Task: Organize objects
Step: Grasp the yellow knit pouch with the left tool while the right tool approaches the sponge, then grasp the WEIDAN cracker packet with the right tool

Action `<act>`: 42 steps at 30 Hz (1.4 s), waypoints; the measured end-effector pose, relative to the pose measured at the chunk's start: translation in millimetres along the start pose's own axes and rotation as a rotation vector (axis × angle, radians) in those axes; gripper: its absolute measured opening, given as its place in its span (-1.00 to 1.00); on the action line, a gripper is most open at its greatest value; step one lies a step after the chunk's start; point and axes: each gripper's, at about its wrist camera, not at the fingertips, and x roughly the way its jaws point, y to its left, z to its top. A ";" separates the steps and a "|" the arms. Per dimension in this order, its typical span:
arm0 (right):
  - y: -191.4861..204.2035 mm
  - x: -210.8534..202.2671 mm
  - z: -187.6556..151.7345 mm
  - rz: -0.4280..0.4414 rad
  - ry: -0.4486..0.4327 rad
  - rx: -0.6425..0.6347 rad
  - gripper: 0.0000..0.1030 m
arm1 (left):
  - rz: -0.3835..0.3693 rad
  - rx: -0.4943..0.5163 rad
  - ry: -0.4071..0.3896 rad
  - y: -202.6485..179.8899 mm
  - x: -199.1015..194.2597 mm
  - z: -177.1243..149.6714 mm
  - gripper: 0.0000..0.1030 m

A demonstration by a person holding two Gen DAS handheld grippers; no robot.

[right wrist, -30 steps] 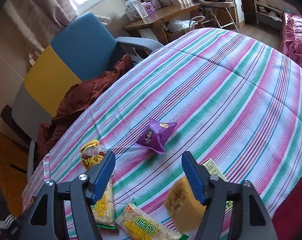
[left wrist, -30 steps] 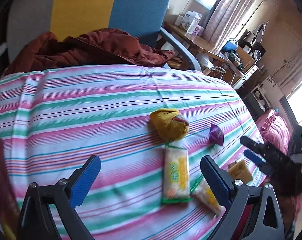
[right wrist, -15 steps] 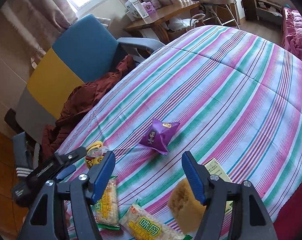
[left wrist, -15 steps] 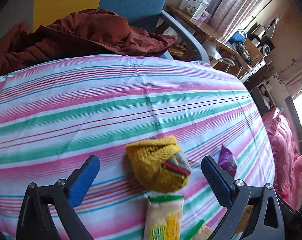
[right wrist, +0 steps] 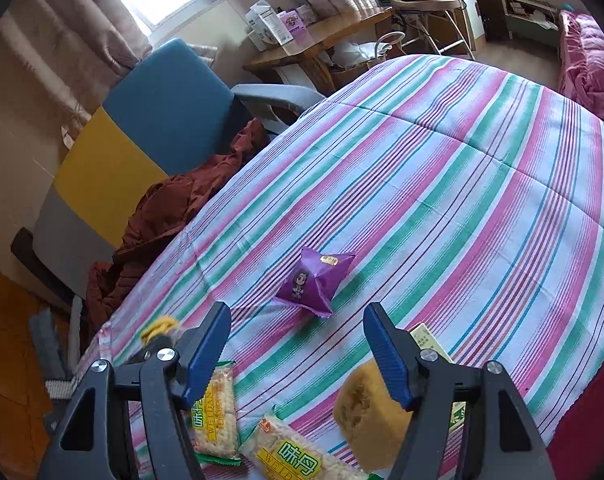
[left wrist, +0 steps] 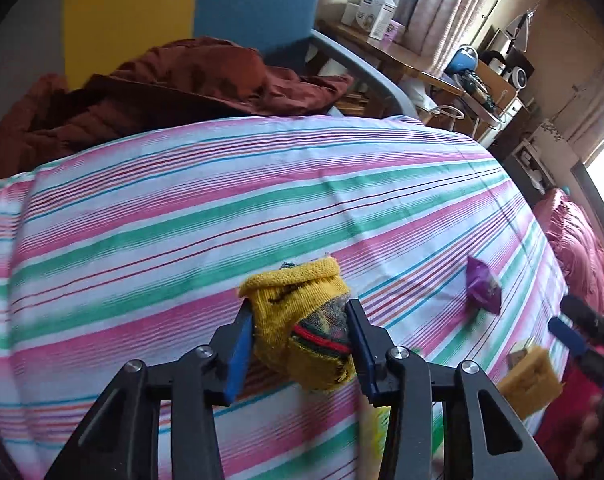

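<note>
Bed cover (right wrist: 441, 184): I use the striped quilt as my sorting surface; everything loose lies at its near edge, within reach of both tools, and the far half is bare.
Armchair (right wrist: 142, 136): it stands just beyond the bed with a rust-red garment (left wrist: 174, 92) heaped on the seat; I judge it no part of this sort.
Left gripper (left wrist: 300, 334): I have it closed around the rolled sock, one blue pad on each flank, so the bundle holds together.
Right gripper (right wrist: 298, 354): I hold it spread wide and empty above the snacks, waiting its turn, aimed roughly at the purple packet.
Cracker packs (right wrist: 298, 460): two long clear packs with yellow-green print lie near each other at the near edge, one angled against the other.
Sponge (right wrist: 361, 404): a yellow block, sitting beside a small green-and-cream card (right wrist: 425, 338).
Purple packet (right wrist: 313, 280): a puffed pillow pouch with a cartoon figure, alone, further in than the rest.
Sock (left wrist: 302, 320): mustard knit rolled into a ball, a grey, red and green striped cuff showing; pinched in my left tool, whether clear of the quilt I cannot tell.
</note>
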 end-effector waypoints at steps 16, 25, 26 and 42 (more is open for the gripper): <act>3.0 6.6 -2.8 0.005 0.063 0.000 0.35 | 0.030 -0.004 -0.041 28.1 -102.1 -144.5 -0.20; 5.5 -25.0 -1.8 -0.028 0.162 -0.119 0.35 | 0.050 0.071 -0.048 13.7 -96.5 -167.4 -0.20; 3.7 -28.6 -2.0 -0.039 0.167 -0.132 0.35 | 0.050 0.068 -0.045 14.3 -94.7 -166.8 -0.20; 79.0 35.5 -84.2 -0.138 0.528 -0.639 0.18 | 0.036 0.020 -0.035 21.9 -86.3 -164.5 -0.19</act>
